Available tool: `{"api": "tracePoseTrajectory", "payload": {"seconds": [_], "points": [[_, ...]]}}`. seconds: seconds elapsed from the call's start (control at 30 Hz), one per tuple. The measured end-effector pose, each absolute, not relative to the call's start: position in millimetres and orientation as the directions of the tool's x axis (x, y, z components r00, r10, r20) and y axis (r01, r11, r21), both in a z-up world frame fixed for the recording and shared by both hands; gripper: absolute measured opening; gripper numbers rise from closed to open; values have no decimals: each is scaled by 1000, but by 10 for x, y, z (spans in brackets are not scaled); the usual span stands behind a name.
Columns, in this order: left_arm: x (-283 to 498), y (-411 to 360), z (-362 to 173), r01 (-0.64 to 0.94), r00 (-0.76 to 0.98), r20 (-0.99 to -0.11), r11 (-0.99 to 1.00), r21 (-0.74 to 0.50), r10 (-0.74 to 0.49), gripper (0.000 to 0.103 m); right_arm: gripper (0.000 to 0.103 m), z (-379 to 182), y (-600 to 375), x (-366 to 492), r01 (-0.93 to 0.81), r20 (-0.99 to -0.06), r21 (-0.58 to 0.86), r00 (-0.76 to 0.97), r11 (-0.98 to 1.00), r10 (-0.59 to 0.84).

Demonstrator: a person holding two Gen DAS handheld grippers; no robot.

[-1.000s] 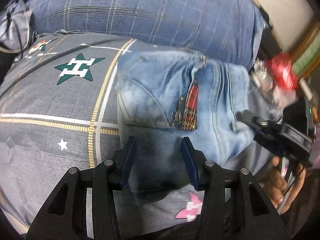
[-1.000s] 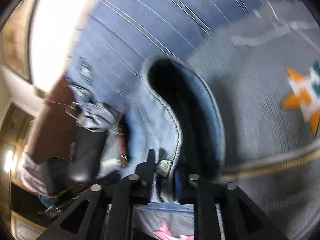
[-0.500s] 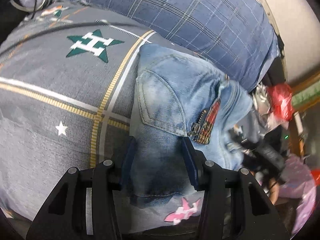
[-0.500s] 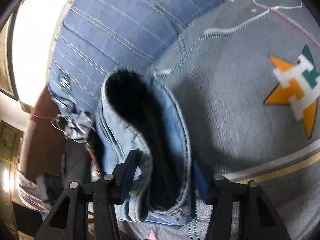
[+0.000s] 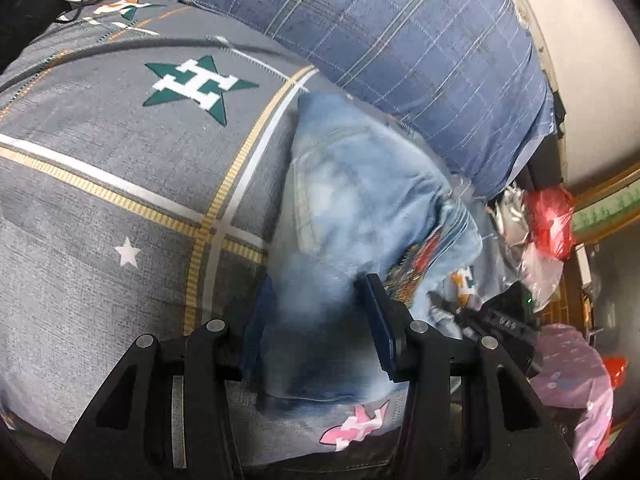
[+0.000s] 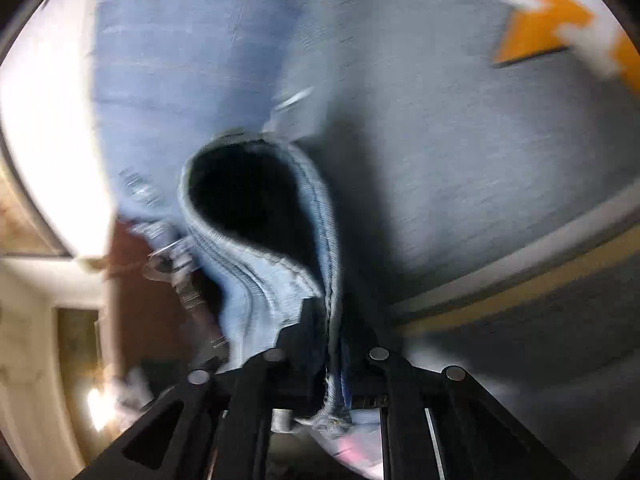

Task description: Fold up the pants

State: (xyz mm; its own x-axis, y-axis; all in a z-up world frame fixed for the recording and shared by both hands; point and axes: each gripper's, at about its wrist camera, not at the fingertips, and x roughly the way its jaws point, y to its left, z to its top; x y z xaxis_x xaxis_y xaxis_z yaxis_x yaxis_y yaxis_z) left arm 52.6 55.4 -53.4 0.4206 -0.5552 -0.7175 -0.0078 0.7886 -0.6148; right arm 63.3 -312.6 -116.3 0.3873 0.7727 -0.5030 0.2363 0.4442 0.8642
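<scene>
The left tool (image 5: 316, 320) stands wide open, its two dark blue pads straddling the near end of the jeans (image 5: 360, 216) without pinching them. The right tool (image 6: 328, 332) is closed on a stitched edge of the jeans (image 6: 272, 272), the denim pressed between its black fingers. The jeans are pale, washed-out blue denim, folded into a thick soft bundle with a red and gold embroidered patch on the right side; from the right wrist view the held layer curls into a dark hollow loop. They lie on the bed (image 5: 120, 184), whose grey woven cover carries gold and white stripes, a green star and a small white one. A blue checked pillow (image 5: 400, 52) bulges at the far side, touching the jeans. Half a second ago the right tool was open around the denim; now it has clamped. The left tool has stayed open, tilted further left, so the bundle looks more slanted.
</scene>
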Motion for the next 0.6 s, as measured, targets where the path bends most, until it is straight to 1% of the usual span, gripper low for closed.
{"api": "tracePoseTrajectory", "payload": {"seconds": [0.03, 0.07, 0.13, 0.17, 0.2, 0.23, 0.27, 0.33, 0.4, 0.43, 0.47, 0.5, 0.53, 0.6], "points": [[527, 531, -539, -7, 417, -725, 796, -606, -548, 46, 15, -1093, -3115, 635, 209, -511, 859, 397, 467, 763], [522, 510, -535, -6, 418, -735, 808, -590, -534, 46, 21, -981, -3094, 627, 175, -538, 839, 413, 515, 735], [479, 479, -460, 19, 449, -736, 830, -558, -506, 46, 27, -719, -3065, 582, 104, -584, 780, 475, 617, 658], [441, 463, -391, 42, 480, -728, 842, -538, -489, 46, 29, -567, -3055, 545, 65, -590, 749, 518, 660, 619], [373, 437, -275, 79, 527, -707, 856, -511, -471, 46, 35, -408, -3060, 493, 29, -581, 723, 565, 690, 586], [326, 412, -200, 109, 553, -689, 861, -497, -468, 46, 39, -257, -3076, 443, -6, -551, 715, 611, 699, 569], [283, 381, -136, 148, 570, -667, 858, -491, -480, 46, 40, -118, -3078, 404, -47, -509, 720, 642, 692, 573], [193, 276, -29, 248, 569, -611, 824, -510, -550, 46, 41, 57, -3020, 437, -124, -454, 732, 645, 670, 615], [166, 156, -29, 317, 513, -586, 773, -550, -627, 46, 40, 188, -2837, 581, -178, -451, 717, 619, 674, 643], [168, 80, -63, 343, 469, -575, 739, -580, -670, 46, 35, 205, -2751, 672, -190, -457, 717, 599, 671, 658], [169, 3, -111, 359, 433, -568, 712, -604, -700, 46, 26, 208, -2621, 770, -216, -457, 720, 567, 660, 685], [165, -58, -145, 366, 413, -573, 705, -607, -708, 46, 24, 167, -2543, 860, -230, -472, 712, 544, 664, 694], [169, -140, -202, 372, 390, -601, 716, -591, -698, 46, 23, 61, -2544, 925, -200, -511, 689, 547, 696, 663], [194, -257, -304, 366, 378, -668, 766, -529, -642, 46, 23, -181, -2548, 1054, -102, -594, 652, 548, 751, 589]]}}
